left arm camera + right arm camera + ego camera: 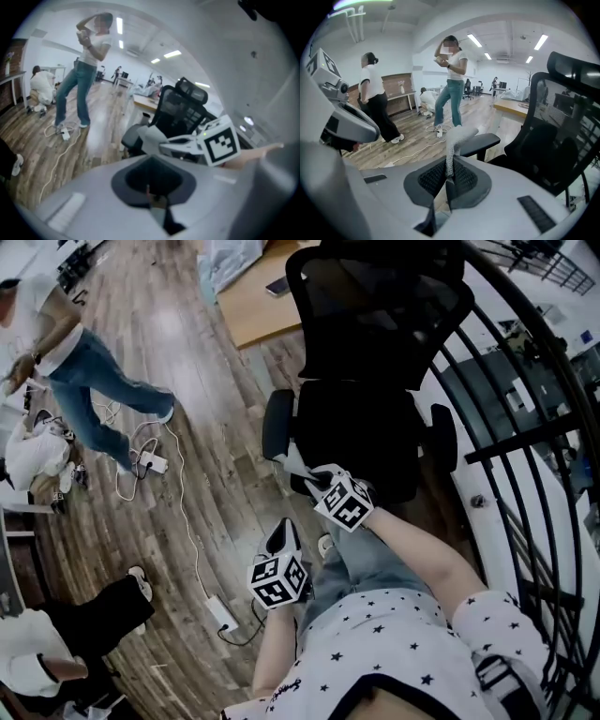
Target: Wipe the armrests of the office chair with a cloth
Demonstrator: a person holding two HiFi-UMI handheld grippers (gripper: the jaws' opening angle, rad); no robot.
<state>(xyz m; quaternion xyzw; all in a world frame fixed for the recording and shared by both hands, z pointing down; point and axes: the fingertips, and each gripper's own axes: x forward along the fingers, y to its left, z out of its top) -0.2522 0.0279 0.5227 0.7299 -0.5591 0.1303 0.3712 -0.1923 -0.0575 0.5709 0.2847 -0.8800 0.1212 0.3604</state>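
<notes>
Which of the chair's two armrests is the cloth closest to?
The armrest on the open-floor side; the cloth in the right claw sits beside it. The other armrest, by the railing, is farther.

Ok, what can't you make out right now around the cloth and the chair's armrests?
Contact: in the right gripper view the cloth overlaps the end of the near armrest; in the head view the right tool covers that spot.
Far armrest: head view, too dark to show dirt.
Chair base: head view, hidden under the seat.
</notes>
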